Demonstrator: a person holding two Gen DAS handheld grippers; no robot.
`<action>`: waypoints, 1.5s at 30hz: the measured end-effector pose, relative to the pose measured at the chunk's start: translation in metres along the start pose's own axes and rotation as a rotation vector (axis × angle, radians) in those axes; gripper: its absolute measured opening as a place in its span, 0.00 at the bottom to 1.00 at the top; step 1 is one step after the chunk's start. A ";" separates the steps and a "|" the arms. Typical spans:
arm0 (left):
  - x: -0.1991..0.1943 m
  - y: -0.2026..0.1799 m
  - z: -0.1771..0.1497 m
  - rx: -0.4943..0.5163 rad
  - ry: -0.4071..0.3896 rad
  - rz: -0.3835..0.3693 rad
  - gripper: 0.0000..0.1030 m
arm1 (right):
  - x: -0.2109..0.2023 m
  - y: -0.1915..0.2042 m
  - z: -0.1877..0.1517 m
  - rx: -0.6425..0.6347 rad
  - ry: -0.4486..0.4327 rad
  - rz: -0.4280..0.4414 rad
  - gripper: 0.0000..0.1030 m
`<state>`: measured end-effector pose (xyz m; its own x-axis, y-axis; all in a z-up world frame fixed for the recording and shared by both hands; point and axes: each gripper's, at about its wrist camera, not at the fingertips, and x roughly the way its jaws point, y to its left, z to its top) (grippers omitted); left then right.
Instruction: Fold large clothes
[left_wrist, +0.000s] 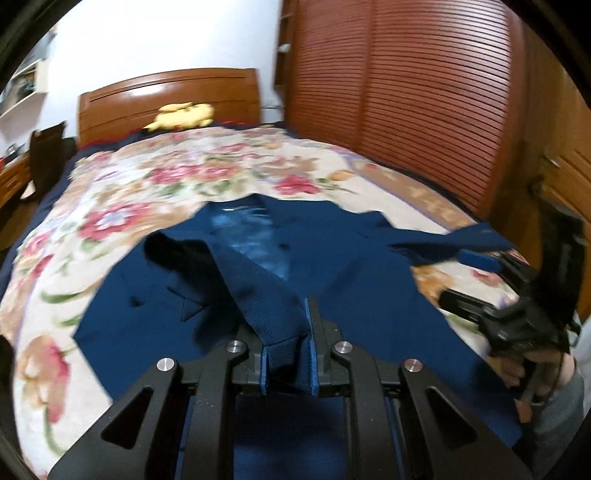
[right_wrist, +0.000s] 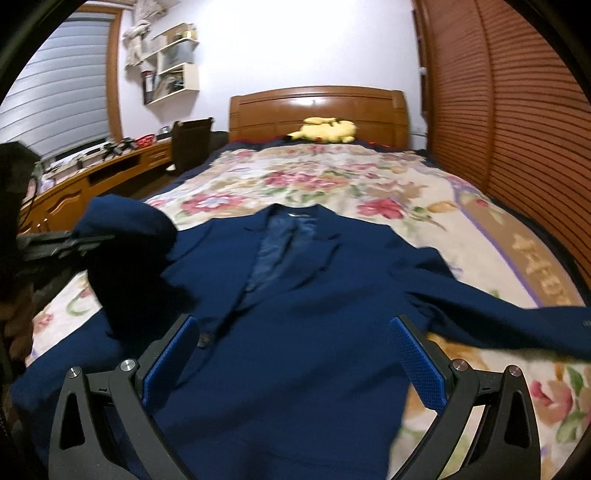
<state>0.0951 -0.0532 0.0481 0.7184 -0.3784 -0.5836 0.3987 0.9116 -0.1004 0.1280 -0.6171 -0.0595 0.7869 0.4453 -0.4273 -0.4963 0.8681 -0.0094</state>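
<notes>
The navy blazer (right_wrist: 295, 295) lies face up on the bed, collar toward the headboard, lapels parted over a shiny blue lining (right_wrist: 273, 251). One sleeve (left_wrist: 258, 280) is lifted off the bedspread, its cuff pinched between the blue pads of the left gripper (left_wrist: 288, 354), jaws narrow and clamped on the cloth. The other sleeve (right_wrist: 498, 310) trails out flat toward the wardrobe side. The right gripper (right_wrist: 295, 354) hangs just above the blazer's front, jaws wide, nothing between them; from the left wrist view it shows at the right edge, gripped by a hand (left_wrist: 532, 369) in a grey sleeve (left_wrist: 561, 417).

Under the blazer spreads a cream floral bedspread (right_wrist: 332, 184), pink and green blooms, with a tan and purple border along its edge. A dark blue sheet (right_wrist: 199, 173) peeks out around it. At the far end, a yellow plush toy (right_wrist: 325, 131) rests against the glossy wooden headboard (right_wrist: 317, 107).

To one side stands a reddish louvred wardrobe (right_wrist: 517, 129). On the other side, a long wooden desk (right_wrist: 74, 184) runs under a window with grey blinds (right_wrist: 55, 92), a dark chair (right_wrist: 190, 144) beside it, and white wall shelves (right_wrist: 173, 66) stuffed with oddments above. The wall behind is plain white.
</notes>
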 end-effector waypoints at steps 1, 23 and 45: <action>0.001 -0.005 -0.001 0.005 0.001 -0.010 0.16 | -0.002 -0.002 -0.001 0.008 0.003 -0.005 0.99; -0.038 0.006 -0.074 -0.010 -0.058 0.173 0.78 | 0.018 0.007 0.002 0.000 0.062 0.124 0.90; -0.038 0.051 -0.109 -0.094 -0.017 0.204 0.78 | 0.086 0.022 -0.018 -0.091 0.314 0.175 0.46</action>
<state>0.0257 0.0254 -0.0229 0.7889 -0.1863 -0.5857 0.1893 0.9803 -0.0568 0.1778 -0.5636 -0.1122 0.5430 0.4840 -0.6862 -0.6550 0.7555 0.0146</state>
